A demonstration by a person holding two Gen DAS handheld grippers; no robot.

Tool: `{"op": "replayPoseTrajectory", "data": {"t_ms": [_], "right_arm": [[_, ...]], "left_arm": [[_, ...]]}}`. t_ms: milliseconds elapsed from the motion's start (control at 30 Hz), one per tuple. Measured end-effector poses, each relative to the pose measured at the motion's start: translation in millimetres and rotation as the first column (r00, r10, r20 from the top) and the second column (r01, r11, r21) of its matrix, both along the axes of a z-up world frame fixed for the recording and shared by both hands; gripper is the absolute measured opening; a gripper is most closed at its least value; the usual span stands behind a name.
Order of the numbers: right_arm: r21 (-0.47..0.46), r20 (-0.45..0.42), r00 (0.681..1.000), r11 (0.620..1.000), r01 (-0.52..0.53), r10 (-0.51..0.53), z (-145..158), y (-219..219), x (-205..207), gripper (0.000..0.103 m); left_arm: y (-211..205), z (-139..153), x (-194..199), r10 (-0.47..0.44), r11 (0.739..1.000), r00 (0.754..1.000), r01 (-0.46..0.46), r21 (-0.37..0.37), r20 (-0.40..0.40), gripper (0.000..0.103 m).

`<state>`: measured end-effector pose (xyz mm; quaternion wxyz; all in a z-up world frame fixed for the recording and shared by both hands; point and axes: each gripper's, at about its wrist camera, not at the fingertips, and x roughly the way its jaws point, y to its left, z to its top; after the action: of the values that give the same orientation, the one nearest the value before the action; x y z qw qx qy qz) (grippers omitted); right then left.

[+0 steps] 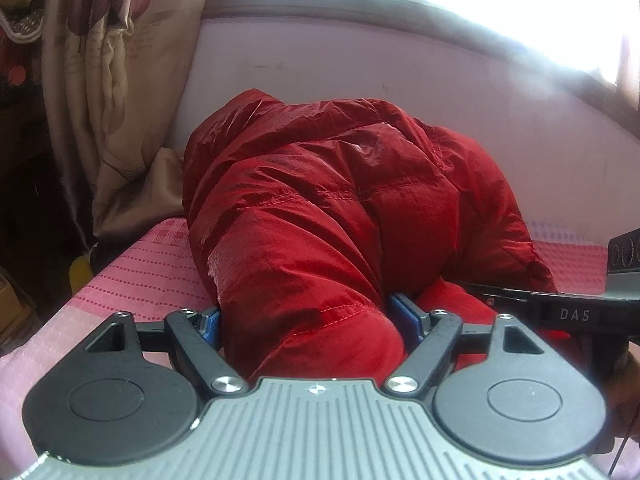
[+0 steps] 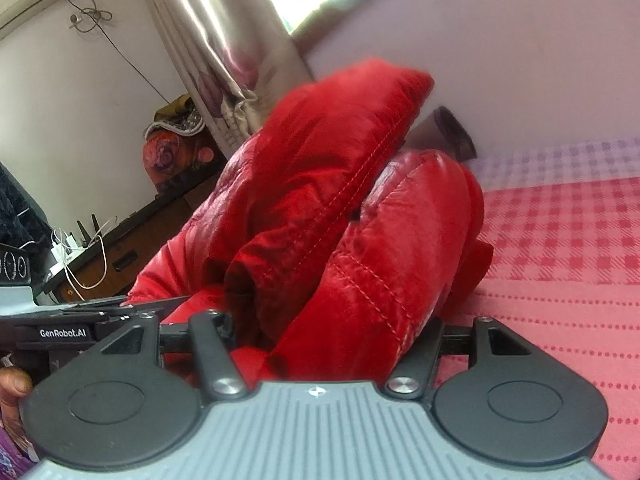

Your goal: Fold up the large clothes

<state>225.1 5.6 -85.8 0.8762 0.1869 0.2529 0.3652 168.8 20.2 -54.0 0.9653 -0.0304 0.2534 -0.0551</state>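
A puffy red down jacket [image 1: 332, 200] lies bunched on a pink checked bed cover [image 1: 132, 276]. My left gripper [image 1: 316, 320] has thick folds of the jacket between its blue pads [image 1: 406, 312] and is shut on it. In the right wrist view the jacket [image 2: 340, 208] stands up in thick folds, and my right gripper [image 2: 320, 332] is shut on its near edge; its fingertips are buried in the fabric. The right gripper's body shows at the right edge of the left wrist view [image 1: 576, 312]; the left gripper's body shows at the left edge of the right wrist view [image 2: 60, 328].
A pale wall [image 1: 360, 64] and bright window run behind the bed. A beige flowered curtain [image 1: 120, 80] hangs at the left. A dark cabinet [image 2: 120, 248] with cables and chargers stands beyond the bed's left side. The bed cover [image 2: 560, 260] stretches to the right.
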Motion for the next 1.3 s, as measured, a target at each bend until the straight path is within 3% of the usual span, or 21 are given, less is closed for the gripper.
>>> {"op": "replayPoseTrajectory", "data": {"t_ms": [233,467,833,1033,1300], "right_arm": [[-0.032,-0.003,1.0,0.999,0.024,-0.024,-9.8,-2.3,-2.2,0.071],[-0.129,0.032,0.995,0.987,0.101,-0.097,-10.3,2.0,-11.8,0.099],[-0.209,0.068,0.986,0.964,0.164,-0.153,-8.5,7.3,-22.9,0.103],[-0.208,0.069,0.982,0.961,0.185,-0.174,-5.4,10.7,-25.7,0.103],[-0.189,0.082,0.976,0.958,0.214,-0.202,1.2,11.9,-37.0,0.103]], "left_arm": [[-3.7,-10.6,-3.0,0.047,0.998,0.998,-0.049,0.038,0.03,0.1],[-4.7,-16.2,-5.4,0.069,0.996,0.995,-0.073,0.057,0.071,0.103],[1.2,-21.3,-3.1,0.073,0.996,0.995,-0.076,0.04,0.07,0.103],[-7.1,-15.0,-5.9,0.074,0.991,0.993,-0.084,0.107,0.092,0.103],[-9.5,-8.6,-15.6,0.087,0.984,0.989,-0.104,0.144,0.118,0.103]]}}
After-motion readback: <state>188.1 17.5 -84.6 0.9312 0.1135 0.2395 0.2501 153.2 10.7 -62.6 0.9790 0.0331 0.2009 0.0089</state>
